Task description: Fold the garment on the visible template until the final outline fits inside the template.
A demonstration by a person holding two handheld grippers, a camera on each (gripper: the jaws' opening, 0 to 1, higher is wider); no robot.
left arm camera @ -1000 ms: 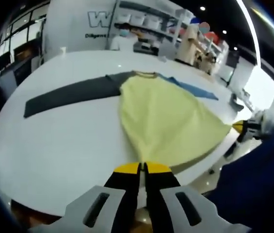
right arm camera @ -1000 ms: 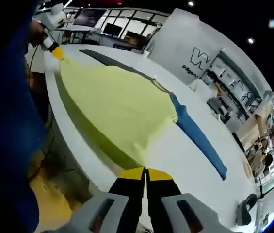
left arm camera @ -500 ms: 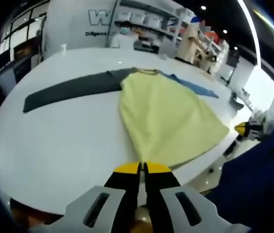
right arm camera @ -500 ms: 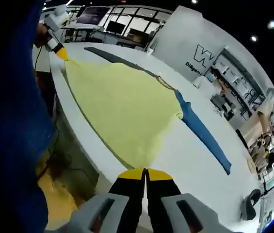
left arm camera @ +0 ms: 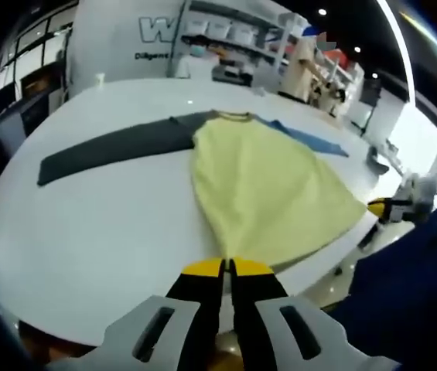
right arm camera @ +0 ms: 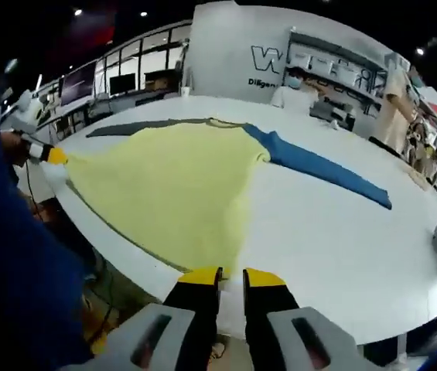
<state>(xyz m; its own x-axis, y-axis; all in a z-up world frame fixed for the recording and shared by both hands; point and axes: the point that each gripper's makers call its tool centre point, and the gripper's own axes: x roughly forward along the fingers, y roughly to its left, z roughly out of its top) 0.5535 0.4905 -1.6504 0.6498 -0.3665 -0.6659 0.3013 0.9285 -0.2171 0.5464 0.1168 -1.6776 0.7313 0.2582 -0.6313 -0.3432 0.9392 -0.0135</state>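
Right gripper (right arm camera: 231,276) jaws now slightly parted – hem corner released, earlier pinched. Left gripper (left arm camera: 228,267) still clamps the other corner. Shirt (left arm camera: 268,189) lies flat mid-frame on the table (left arm camera: 87,224), sleeves spread – folding not started.

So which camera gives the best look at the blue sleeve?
The right gripper view: the blue sleeve lies full length across the white table. In the left gripper view the sleeve is a thin sliver beyond the yellow shirt body.
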